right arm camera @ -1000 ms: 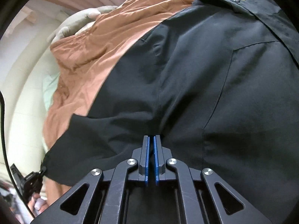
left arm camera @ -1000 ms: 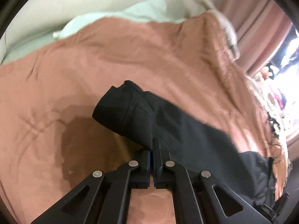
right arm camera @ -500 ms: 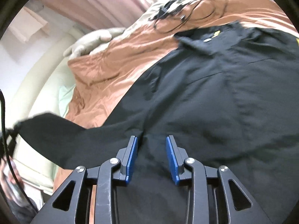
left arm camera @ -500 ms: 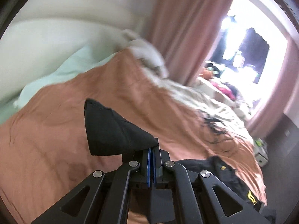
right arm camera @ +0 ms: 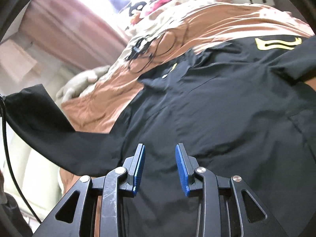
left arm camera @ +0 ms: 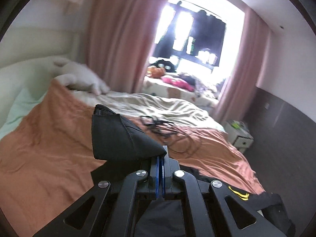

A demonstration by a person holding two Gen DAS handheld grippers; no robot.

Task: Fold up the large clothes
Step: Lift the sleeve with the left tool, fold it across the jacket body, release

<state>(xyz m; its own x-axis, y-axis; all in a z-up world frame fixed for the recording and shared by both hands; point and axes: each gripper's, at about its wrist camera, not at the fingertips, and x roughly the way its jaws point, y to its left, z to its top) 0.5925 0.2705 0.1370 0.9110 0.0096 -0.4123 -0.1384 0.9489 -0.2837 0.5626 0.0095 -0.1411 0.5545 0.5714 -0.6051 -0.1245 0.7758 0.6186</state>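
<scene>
**Fold barely begun: one sleeve up, body still flat**

Left gripper (left arm camera: 160, 164) clamped tight on cuff end of black long-sleeved shirt w/ yellow markings (right arm camera: 227, 106), sleeve lifted clear of rust-orange bedspread (left arm camera: 49, 148). Right gripper (right arm camera: 160, 165) w/ jaws apart, nothing pinched, hovering over shirt body. Body spread flat on bed, unfolded; other sleeve, hem folds left, prob.

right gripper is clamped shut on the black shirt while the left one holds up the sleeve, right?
Not quite. In the right wrist view the right gripper stands open above the black shirt, gripping nothing. The left gripper does hold up the sleeve.
</scene>
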